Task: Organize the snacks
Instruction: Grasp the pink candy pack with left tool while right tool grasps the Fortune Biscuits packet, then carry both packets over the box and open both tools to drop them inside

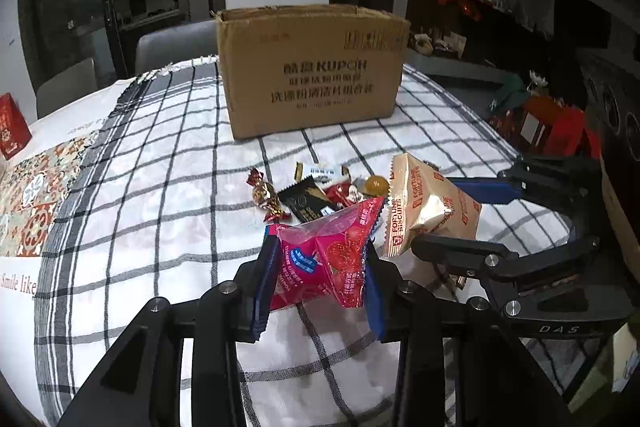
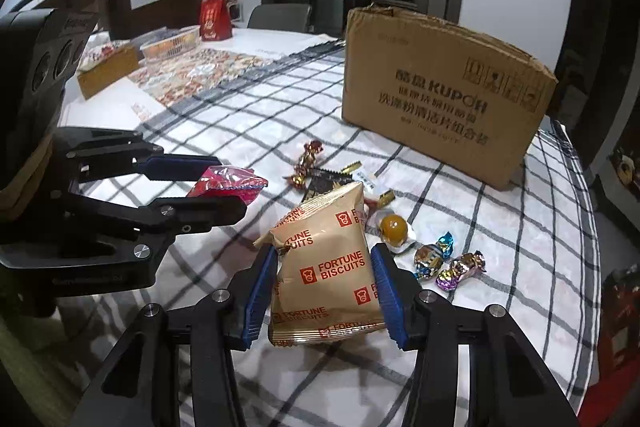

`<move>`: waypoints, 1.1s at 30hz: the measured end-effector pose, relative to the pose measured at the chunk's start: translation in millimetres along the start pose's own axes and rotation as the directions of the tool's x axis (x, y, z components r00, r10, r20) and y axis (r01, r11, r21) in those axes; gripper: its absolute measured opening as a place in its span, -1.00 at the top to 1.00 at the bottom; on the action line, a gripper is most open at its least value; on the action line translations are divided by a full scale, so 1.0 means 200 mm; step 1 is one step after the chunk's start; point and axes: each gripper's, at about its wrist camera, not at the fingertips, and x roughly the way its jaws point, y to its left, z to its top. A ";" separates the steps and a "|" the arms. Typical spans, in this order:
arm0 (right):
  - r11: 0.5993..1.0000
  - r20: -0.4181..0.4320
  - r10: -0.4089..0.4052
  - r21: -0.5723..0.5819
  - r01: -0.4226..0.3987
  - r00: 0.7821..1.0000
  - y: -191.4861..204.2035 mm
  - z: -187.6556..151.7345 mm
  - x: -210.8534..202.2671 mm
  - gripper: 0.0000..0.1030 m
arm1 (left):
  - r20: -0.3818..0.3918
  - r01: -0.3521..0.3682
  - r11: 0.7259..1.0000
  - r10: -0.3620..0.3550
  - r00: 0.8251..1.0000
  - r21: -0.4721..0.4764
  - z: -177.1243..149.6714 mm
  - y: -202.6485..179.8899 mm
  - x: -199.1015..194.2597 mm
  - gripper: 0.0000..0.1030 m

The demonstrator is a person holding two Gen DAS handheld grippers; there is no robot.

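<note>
My left gripper [image 1: 320, 267] is shut on a pink-red snack packet [image 1: 328, 259], held above the checked tablecloth; it also shows in the right wrist view [image 2: 228, 185]. My right gripper [image 2: 326, 267] is shut on a tan Fortune Biscuits bag [image 2: 324, 263], seen in the left wrist view [image 1: 428, 203] between the right gripper's fingers [image 1: 460, 247]. Loose wrapped candies [image 1: 268, 195], a black sachet [image 1: 304, 203] and a yellow ball candy [image 2: 394, 227] lie on the cloth. An open cardboard box [image 1: 312, 71] stands behind them.
Two shiny wrapped candies [image 2: 448, 259] lie right of the biscuit bag. A red gift bag [image 2: 214, 19], a basket [image 2: 172, 43] and a small carton [image 2: 108, 71] sit at the far left of the table [image 2: 256, 39]. Grey chairs [image 1: 176, 43] stand beyond the table.
</note>
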 end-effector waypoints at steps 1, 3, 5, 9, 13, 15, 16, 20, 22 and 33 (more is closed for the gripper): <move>1.000 0.005 -0.004 0.005 0.004 1.000 0.00 0.00 -0.01 0.04 | 0.004 0.001 1.000 -0.001 1.000 -0.001 0.01 0.00 -0.01 0.28; 1.000 0.023 -0.013 0.024 0.013 1.000 0.00 0.01 -0.04 0.04 | 0.019 -0.003 1.000 0.003 1.000 0.001 0.02 0.00 -0.04 0.28; 0.999 0.041 -0.022 0.043 0.020 0.999 -0.01 0.03 -0.06 0.04 | 0.037 -0.008 1.000 0.008 0.999 0.004 0.04 0.00 -0.06 0.28; 0.995 0.084 -0.042 0.090 0.034 0.996 -0.03 0.07 -0.10 0.04 | 0.076 -0.014 1.000 0.013 0.997 0.005 0.09 0.00 -0.11 0.29; 0.989 0.136 -0.066 0.140 0.047 0.988 -0.07 0.12 -0.15 0.04 | 0.125 -0.025 1.000 0.024 0.992 0.008 0.16 0.01 -0.16 0.29; 0.987 0.157 -0.078 0.154 0.053 0.985 -0.07 0.15 -0.17 0.04 | 0.153 -0.031 0.999 0.029 0.988 0.009 0.20 0.02 -0.18 0.30; 0.985 0.170 -0.087 0.161 0.060 0.982 -0.08 0.17 -0.18 0.04 | 0.166 -0.034 0.999 0.032 0.986 0.011 0.22 0.02 -0.19 0.30; 0.981 0.208 -0.109 0.180 0.071 0.972 -0.10 0.23 -0.22 0.04 | 0.217 -0.050 0.999 0.045 0.975 0.018 0.31 0.03 -0.23 0.30; 0.979 0.226 -0.118 0.187 0.076 0.967 -0.12 0.26 -0.24 0.04 | 0.238 -0.058 0.998 0.051 0.970 0.019 0.34 0.04 -0.24 0.30; 0.965 0.311 -0.178 0.241 0.103 0.934 -0.23 0.46 -0.29 0.04 | 0.314 -0.069 0.997 0.061 0.948 0.015 0.59 0.11 -0.23 0.32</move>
